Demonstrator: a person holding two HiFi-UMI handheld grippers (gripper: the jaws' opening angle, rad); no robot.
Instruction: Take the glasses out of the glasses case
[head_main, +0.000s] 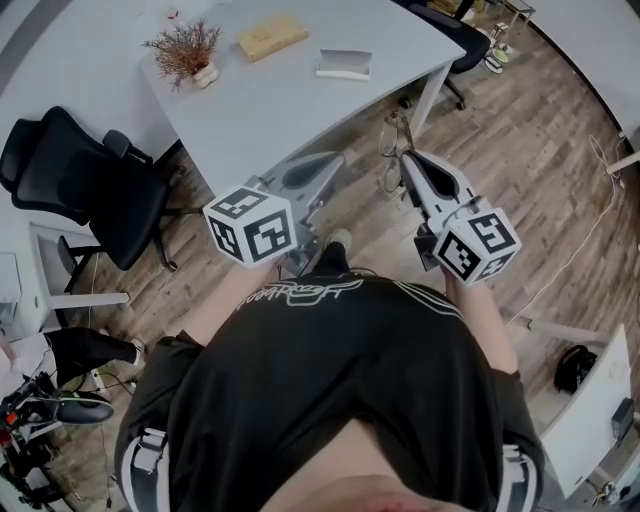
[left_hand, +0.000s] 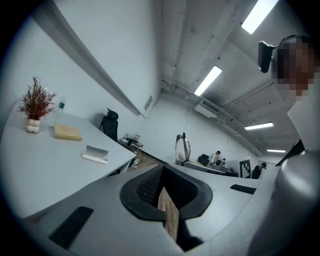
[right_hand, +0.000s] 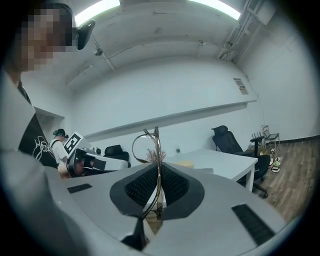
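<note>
The glasses are shiny metal, the right gripper matt grey plastic, the table smooth white, the floor wood.

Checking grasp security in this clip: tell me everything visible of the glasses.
The glasses are thin, metal-looking wire frames with rounded rims. The right gripper is shut on them, its jaws pinching the slim frame edge-on, with one rim standing above the jaw tips. In the head view they are held in the air off the table, above the wooden floor, touching nothing but those jaws. Whether the temples are folded is unclear.
</note>
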